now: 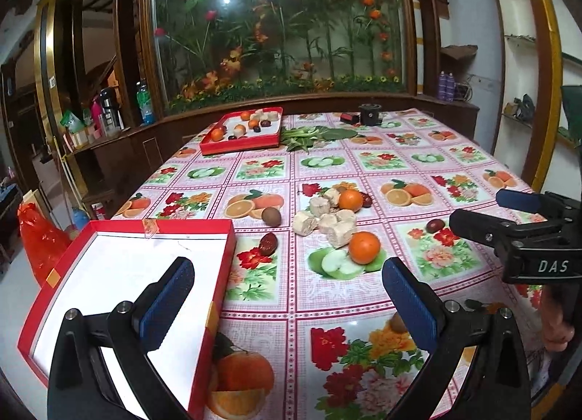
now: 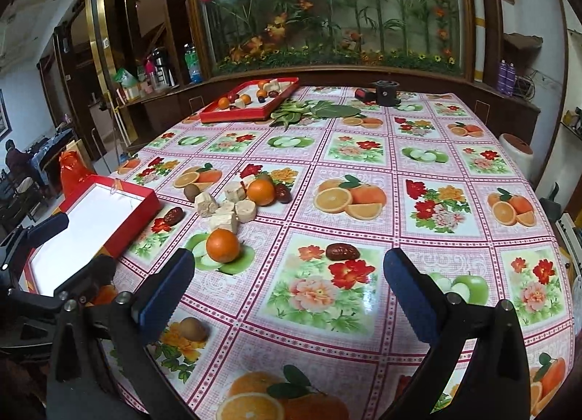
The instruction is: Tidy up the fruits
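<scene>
Fruit still loose on the table [image 2: 363,150]; near red box [image 1: 145,270] empty, both tools, left [image 1: 287,292] and right [image 2: 287,289], spread wide, holding nothing.

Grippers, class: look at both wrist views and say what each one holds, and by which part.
Nothing is held. The left gripper and right gripper both stand open above the tablecloth, with no fruit between their fingers.

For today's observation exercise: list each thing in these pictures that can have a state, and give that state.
Left gripper: open, holding nothing.
Right gripper: open, holding nothing.
Near red box: lidless, empty.
Far red box: lidless, partly filled with fruit.
Near orange: whole, loose on the tablecloth.
Leafy greens: loose beside the far box.
</scene>
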